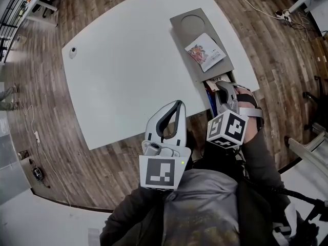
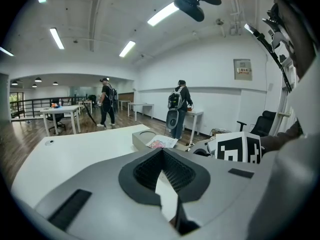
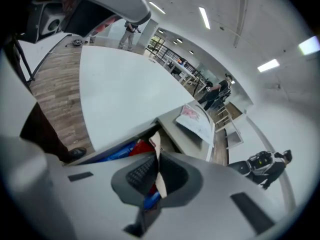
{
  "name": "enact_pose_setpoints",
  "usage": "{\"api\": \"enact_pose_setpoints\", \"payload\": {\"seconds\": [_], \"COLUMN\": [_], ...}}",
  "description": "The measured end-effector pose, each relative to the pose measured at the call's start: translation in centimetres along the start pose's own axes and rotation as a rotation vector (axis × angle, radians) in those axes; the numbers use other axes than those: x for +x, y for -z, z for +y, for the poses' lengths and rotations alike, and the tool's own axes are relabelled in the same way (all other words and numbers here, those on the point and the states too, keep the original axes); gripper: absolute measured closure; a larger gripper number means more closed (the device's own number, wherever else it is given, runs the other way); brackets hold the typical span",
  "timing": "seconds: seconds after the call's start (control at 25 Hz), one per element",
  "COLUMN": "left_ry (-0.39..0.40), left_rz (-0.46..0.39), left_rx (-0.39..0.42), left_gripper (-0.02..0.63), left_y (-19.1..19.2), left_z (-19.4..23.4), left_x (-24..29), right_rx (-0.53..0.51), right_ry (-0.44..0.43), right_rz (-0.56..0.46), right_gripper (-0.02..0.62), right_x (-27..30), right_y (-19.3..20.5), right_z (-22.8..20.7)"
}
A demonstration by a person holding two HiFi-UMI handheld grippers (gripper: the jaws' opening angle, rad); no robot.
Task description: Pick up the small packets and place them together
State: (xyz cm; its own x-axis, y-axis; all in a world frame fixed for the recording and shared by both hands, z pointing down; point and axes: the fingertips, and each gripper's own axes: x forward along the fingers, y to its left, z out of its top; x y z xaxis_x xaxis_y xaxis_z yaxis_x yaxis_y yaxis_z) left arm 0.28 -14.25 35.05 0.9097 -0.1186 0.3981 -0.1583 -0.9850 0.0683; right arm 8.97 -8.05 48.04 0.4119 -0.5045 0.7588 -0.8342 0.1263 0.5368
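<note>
Pinches a thin pale packet (image 3: 155,140) edge-on in the right hand-held gripper (image 3: 158,159), jaws clenched flat on it, low over the open end of the grey box (image 1: 189,40) at the right edge of the white surface (image 1: 128,70). Grips by the narrow edge, probably as the only part of so flat a thing free to catch among its neighbours. Shows more packets, blue (image 3: 117,153) and red (image 3: 141,148), lying in that open compartment just beneath the jaws, so likely an early pick with most of the gathering not yet done. Shows one printed packet (image 1: 205,51) flat on the lid of the box, a likely spot for collecting the rest. Holds the left hand-held gripper (image 1: 179,104) clenched on nothing, tips together, near the front edge of the surface and well clear of the box, seemingly parked out of the way. Calls next for a clean lift straight out, without dragging the other packets along.
</note>
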Motion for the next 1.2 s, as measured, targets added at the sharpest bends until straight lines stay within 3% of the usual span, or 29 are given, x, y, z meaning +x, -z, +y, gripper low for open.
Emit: {"api": "enact_pose_setpoints", "payload": {"seconds": [0.56, 0.96, 1.2], "left_ry": [0.113, 0.175, 0.191], "left_rz": [-0.053, -0.175, -0.196], "left_rx": [0.051, 0.106, 0.115], "left_gripper": [0.604, 0.605, 0.605], "left_y": [-0.2, -3.3, -4.1], "left_z": [-3.3, -4.7, -4.9], "left_x": [-3.8, -6.6, -6.8], "right_rx": [0.080, 0.148, 0.156], "right_ry": [0.060, 0.234, 0.260], "right_rz": [0.013, 0.002, -0.001], "right_gripper": [0.588, 0.588, 0.588], "right_x": [-5.5, -11.2, -12.0], "right_y": [0.6, -0.8, -1.0], "right_z": [3.1, -0.3, -1.0]}}
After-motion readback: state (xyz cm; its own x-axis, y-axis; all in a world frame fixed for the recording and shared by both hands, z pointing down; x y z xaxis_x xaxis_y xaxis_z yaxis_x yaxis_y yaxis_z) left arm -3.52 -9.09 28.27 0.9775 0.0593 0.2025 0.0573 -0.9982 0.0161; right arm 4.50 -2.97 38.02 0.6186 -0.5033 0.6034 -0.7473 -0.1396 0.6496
